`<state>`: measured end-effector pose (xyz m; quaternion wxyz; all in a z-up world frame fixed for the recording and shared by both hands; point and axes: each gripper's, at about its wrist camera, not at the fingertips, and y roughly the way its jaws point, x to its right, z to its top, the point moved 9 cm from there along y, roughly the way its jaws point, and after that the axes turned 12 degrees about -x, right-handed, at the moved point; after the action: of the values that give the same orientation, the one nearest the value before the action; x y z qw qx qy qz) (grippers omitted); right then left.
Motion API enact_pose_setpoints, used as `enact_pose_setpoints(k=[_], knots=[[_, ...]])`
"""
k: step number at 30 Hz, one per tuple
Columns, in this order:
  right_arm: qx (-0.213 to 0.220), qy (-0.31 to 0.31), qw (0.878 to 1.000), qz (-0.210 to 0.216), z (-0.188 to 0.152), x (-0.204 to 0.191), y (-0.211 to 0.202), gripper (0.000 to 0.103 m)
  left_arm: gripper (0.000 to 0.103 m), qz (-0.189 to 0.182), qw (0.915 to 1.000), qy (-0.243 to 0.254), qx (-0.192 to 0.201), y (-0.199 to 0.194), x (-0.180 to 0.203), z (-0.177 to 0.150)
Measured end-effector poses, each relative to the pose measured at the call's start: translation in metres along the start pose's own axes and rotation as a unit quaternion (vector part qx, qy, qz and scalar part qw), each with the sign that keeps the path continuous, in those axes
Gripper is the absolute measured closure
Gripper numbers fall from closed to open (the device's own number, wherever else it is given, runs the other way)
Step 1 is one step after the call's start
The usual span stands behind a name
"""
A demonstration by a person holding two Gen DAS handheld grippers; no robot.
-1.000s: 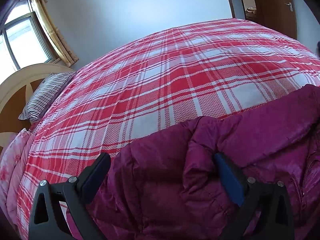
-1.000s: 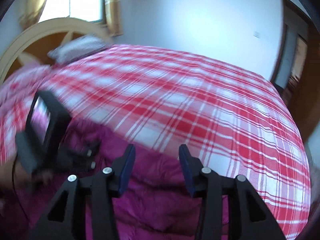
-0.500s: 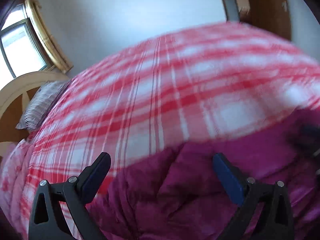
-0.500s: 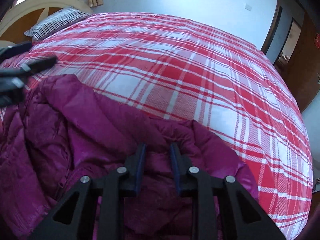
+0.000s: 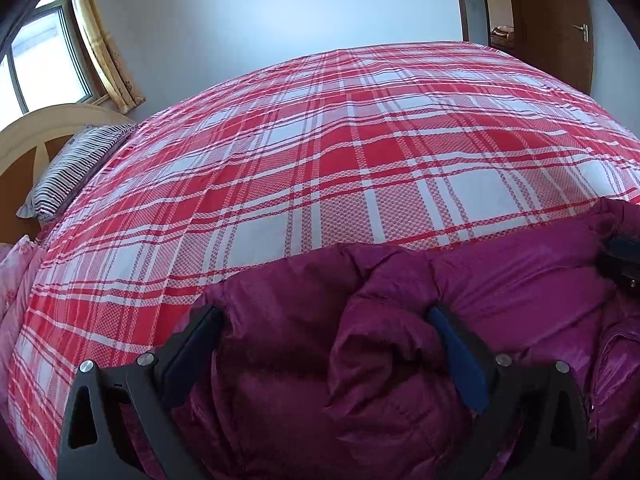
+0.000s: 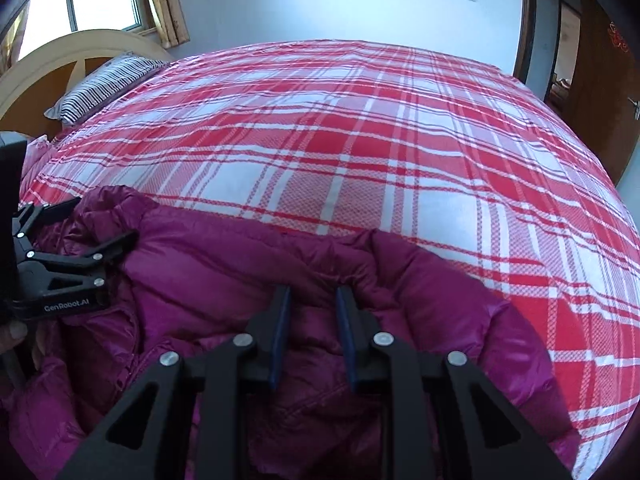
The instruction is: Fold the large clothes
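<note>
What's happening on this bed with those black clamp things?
A person is folding a magenta puffer jacket that lies on a bed with a red plaid cover, holding a gripper in each hand. The right gripper has its jaws closing on a fold of jacket. The left gripper has wide jaws straddling a bunched part.

Left hand-held gripper (image 5: pixel 324 320) jaws wide, right hand-held gripper (image 6: pixel 312 300) closing

magenta jacket (image 6: pixel 224 264), red-white plaid bedspread (image 6: pixel 360 140)
</note>
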<state>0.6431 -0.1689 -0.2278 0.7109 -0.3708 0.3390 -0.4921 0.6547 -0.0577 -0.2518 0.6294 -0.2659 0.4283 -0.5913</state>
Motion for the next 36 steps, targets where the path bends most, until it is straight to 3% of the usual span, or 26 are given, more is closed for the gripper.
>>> enact_pose_setpoints(k=[4,16,21,24,26,27,30,32,36], knots=[[-0.001,0.0,1.0,-0.017,0.001,-0.001,0.004,0.079,0.001,0.004,1.0,-0.001,0.001,0.002,0.0,0.0],[0.004,-0.004,1.0,-0.03,0.001,-0.002,0.006,0.079,0.001,-0.064,0.9971,-0.037,-0.017,0.005,-0.008,0.001],[0.008,-0.005,0.999,-0.031,0.001,-0.002,0.006,0.078,0.001,-0.079,0.9928,-0.06,0.067,-0.057,-0.019,0.018],[0.011,-0.006,0.999,-0.033,0.0,-0.003,0.005,0.078,0.001,-0.151,0.9825,-0.043,0.101,-0.089,0.004,0.029],[0.012,-0.004,0.999,-0.029,0.0,-0.002,0.005,0.078,0.001,-0.227,0.9691,-0.037,0.089,-0.09,0.027,0.032],[0.013,-0.002,1.0,-0.026,0.0,-0.001,0.005,0.078,0.001,-0.242,0.9668,-0.036,0.073,-0.082,0.035,0.031],[0.015,0.003,1.0,-0.016,0.0,0.0,0.004,0.078,0.001,-0.237,0.9703,-0.05,0.007,-0.04,0.041,0.022],[0.017,0.005,1.0,-0.012,0.0,0.0,0.004,0.078,0.001,-0.242,0.9669,-0.073,-0.031,-0.013,0.037,0.013],[0.018,0.004,1.0,-0.011,0.0,-0.001,0.004,0.078,0.001,-0.209,0.9758,-0.059,-0.03,-0.008,0.041,0.011]])
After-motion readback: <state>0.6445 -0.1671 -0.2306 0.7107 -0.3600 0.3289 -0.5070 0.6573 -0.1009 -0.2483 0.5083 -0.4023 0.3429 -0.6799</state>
